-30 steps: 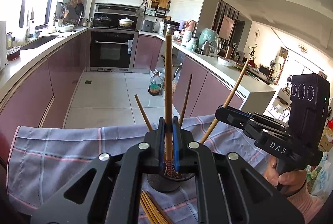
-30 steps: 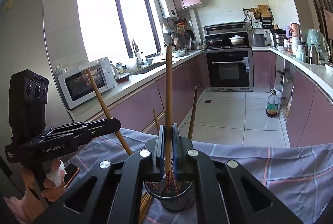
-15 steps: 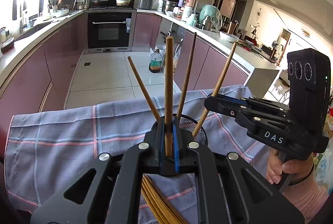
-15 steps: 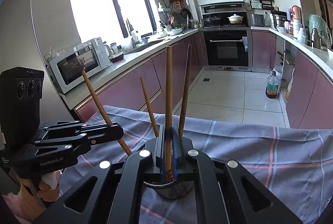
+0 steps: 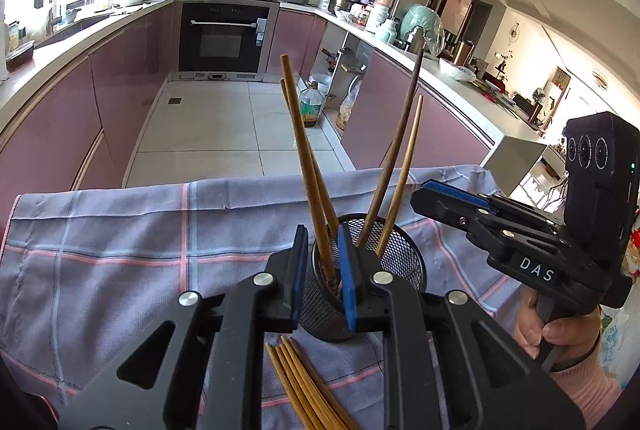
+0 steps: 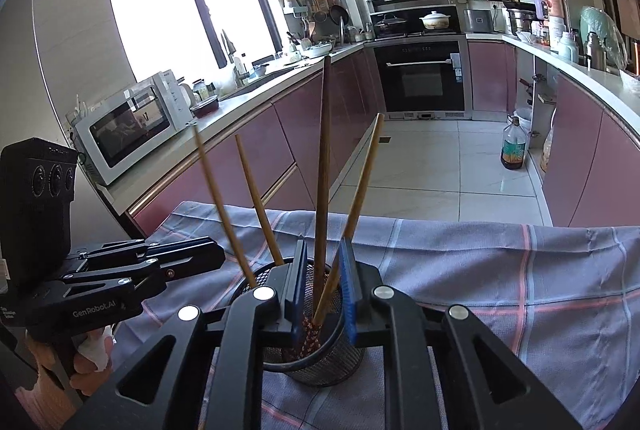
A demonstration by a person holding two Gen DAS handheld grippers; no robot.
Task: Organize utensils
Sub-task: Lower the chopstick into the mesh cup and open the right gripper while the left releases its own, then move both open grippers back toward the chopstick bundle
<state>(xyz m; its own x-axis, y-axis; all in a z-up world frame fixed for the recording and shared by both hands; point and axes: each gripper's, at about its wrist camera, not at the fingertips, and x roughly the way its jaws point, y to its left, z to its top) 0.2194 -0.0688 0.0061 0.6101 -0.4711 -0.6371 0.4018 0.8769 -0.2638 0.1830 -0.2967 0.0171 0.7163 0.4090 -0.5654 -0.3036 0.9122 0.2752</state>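
Checked cloth (image 5: 120, 230), pink kitchen cabinets (image 6: 248, 150)

A round black wire-mesh cup (image 5: 396, 262) stands upright. Four long brown wooden chopsticks (image 5: 304, 166) stick up out of the cup, leaning apart. More brown chopsticks (image 5: 304, 386) lie flat just beside the cup.

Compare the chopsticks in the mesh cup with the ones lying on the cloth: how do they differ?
The chopsticks in the cup stand nearly upright; the chopsticks on the cloth lie flat. Those in the cup splay apart; those on the cloth sit bundled side by side. One in the cup is darker. All are slim brown sticks.
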